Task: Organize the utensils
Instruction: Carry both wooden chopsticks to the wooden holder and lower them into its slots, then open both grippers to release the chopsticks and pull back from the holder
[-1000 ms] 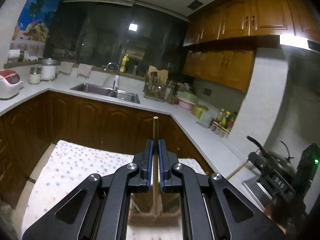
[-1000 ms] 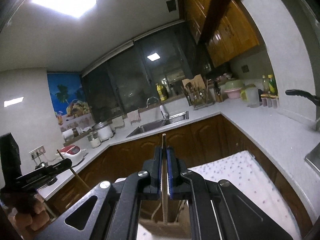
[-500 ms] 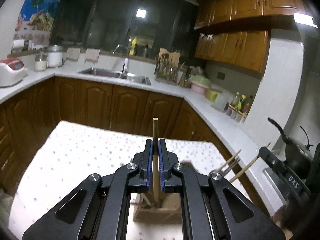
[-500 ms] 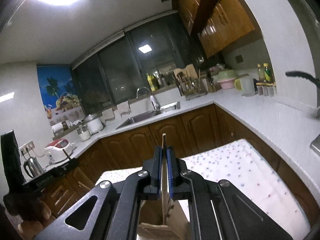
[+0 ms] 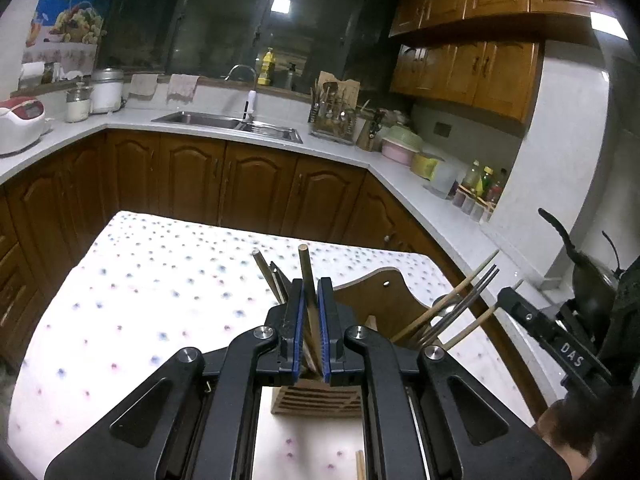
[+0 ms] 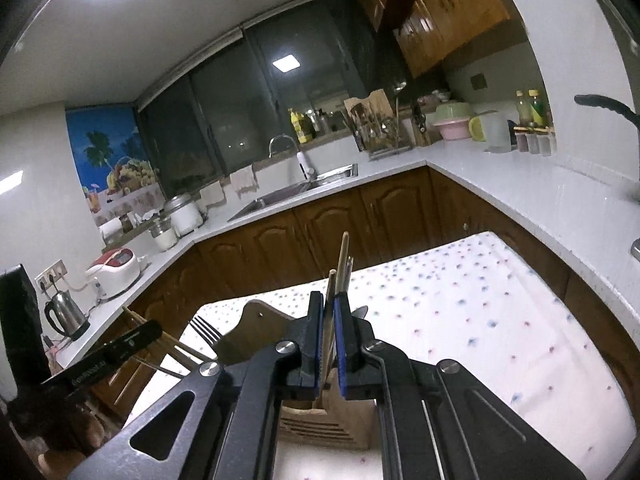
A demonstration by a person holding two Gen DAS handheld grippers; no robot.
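A wooden utensil holder (image 5: 316,400) stands on the dotted tablecloth (image 5: 140,288), right under both grippers; it also shows in the right wrist view (image 6: 320,420). My left gripper (image 5: 311,292) has its jaws slightly apart around a wooden chopstick (image 5: 306,272) that stands in the holder. My right gripper (image 6: 330,312) has its jaws slightly apart around another chopstick (image 6: 342,260), also standing in the holder. More chopsticks and a fork (image 5: 460,304) lean out of the holder's other side.
White countertops (image 5: 400,176) and brown cabinets run around the table. A sink (image 5: 224,122), a rice cooker (image 5: 20,124), a utensil rack (image 5: 334,120) and bottles stand on them. A black pan (image 5: 588,280) is at the right, a kettle (image 6: 66,314) at the left.
Both grippers have come down over the holder with their chopsticks. The jaws of both have opened a little and the chopsticks now stand in the holder.
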